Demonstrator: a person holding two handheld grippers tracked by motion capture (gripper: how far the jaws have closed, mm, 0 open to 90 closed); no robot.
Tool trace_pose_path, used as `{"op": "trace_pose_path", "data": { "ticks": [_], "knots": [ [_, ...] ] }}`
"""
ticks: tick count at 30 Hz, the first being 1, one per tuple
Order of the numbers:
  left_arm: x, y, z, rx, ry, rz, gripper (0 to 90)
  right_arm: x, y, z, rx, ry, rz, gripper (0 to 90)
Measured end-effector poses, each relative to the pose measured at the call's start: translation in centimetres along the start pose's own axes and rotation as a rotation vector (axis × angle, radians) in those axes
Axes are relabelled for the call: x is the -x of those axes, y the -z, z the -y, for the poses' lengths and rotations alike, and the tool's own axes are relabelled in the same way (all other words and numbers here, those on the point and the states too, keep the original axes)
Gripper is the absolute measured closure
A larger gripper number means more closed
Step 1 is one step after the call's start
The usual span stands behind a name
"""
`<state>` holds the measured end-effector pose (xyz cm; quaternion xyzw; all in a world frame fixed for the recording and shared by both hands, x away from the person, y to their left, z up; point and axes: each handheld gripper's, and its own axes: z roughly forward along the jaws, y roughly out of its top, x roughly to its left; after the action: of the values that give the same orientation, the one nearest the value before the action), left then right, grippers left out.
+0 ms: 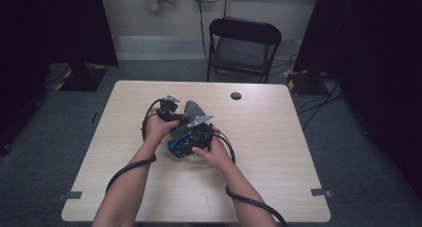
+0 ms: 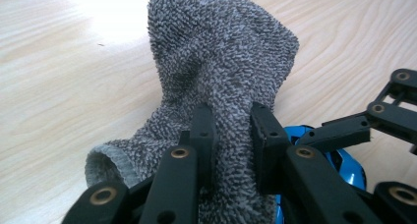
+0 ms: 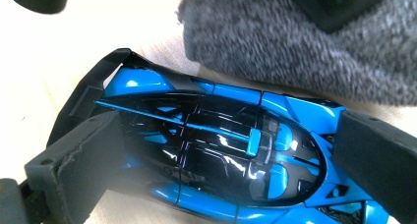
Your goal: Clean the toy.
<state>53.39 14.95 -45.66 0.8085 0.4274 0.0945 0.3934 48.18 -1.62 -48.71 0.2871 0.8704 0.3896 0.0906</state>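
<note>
The left hand-held gripper (image 2: 231, 130) is pinching a fold of a grey sock (image 2: 221, 62), its two black jaws drawn narrow with the terry cloth bunched between them. The sock is standing up in a soft hump above the jaws, and its ribbed cuff is lying open on the tabletop (image 2: 54, 86) just to the lower left of them.

A blue and black toy car (image 3: 216, 155) is lying just beside the sock, touching or nearly touching its edge. The right hand-held gripper (image 3: 231, 160) is clasping this car, with one jaw against the rear end by the black wing and the other against the nose, so the jaws are standing wide around the car's length.

In the high view the sock (image 1: 191, 110) is sitting near the middle of the tabletop (image 1: 278, 152), with the car (image 1: 181, 145) directly on the person's side of it. The left hand-held gripper (image 1: 171, 110) is meeting the sock from its left, and the right hand-held gripper (image 1: 196, 132) is sitting over the car. A small dark disc (image 1: 236, 95) is lying well apart from the sock, toward the far edge, and a folding chair (image 1: 244, 48) is standing beyond that edge.
</note>
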Motion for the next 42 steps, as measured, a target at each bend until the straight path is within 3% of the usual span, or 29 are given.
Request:
{"op": "trace_pose_path", "data": {
  "ticks": [7, 12, 19, 25, 42],
  "knots": [
    [0.4, -1.0, 0.4, -0.033, -0.023, 0.018, 74.2, 0.0, 0.0, 0.0, 0.006, 0.001, -0.001, 0.0],
    [0.3, -1.3, 0.9, -0.032, 0.012, 0.031, 73.9, 0.0, 0.0, 0.0, 0.006, 0.001, 0.0, 0.0],
    [0.2, -1.2, 1.2, -0.041, 0.009, 0.036, 74.1, 0.0, 0.0, 0.0, 0.005, 0.001, 0.001, 0.0],
    [-0.1, -0.7, 1.5, -0.063, -0.014, 0.043, 74.2, 0.0, 0.0, 0.0, 0.004, -0.001, 0.0, 0.0],
    [-0.7, 1.5, 3.0, -0.092, -0.002, 0.056, 74.2, -0.1, 0.0, 0.0, 0.004, -0.002, 0.002, 0.0]
  ]
}}
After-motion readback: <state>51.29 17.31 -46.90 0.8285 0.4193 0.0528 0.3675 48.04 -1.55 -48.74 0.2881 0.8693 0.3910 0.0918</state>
